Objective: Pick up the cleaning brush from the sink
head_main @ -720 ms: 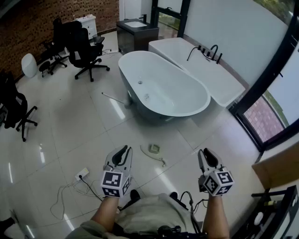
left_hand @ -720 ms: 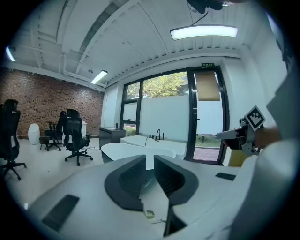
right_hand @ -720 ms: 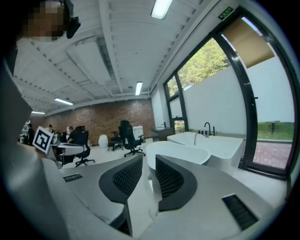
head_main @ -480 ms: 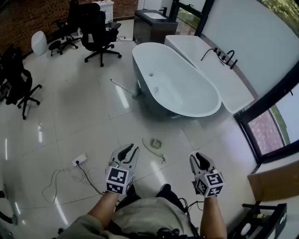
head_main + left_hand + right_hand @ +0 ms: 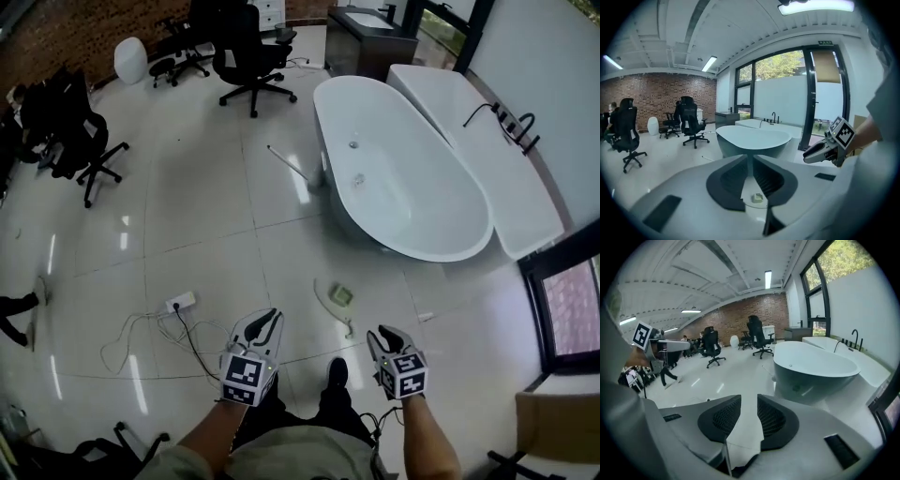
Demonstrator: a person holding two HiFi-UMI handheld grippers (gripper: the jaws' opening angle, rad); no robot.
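My left gripper (image 5: pixel 265 321) and right gripper (image 5: pixel 386 334) are both empty, jaws parted, over glossy white floor tiles (image 5: pixel 187 216). Beyond lie a white power strip (image 5: pixel 180 302), an oval white bathtub (image 5: pixel 403 178) and black office chairs (image 5: pixel 246 42). The dark vanity sink (image 5: pixel 362 19) is farthest. The cleaning brush is too distant to discern.

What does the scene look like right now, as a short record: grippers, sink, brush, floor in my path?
left gripper: jaws narrowly apart, nothing between them
right gripper: jaws apart, empty
sink: set in the dark vanity at the far end of the room, beyond the bathtub
cleaning brush: not visible in any view
floor ahead: small round plate just in front of the grippers; power strip with cable to the left
progress: pick not yet begun; both grippers low over the floor, well short of the sink
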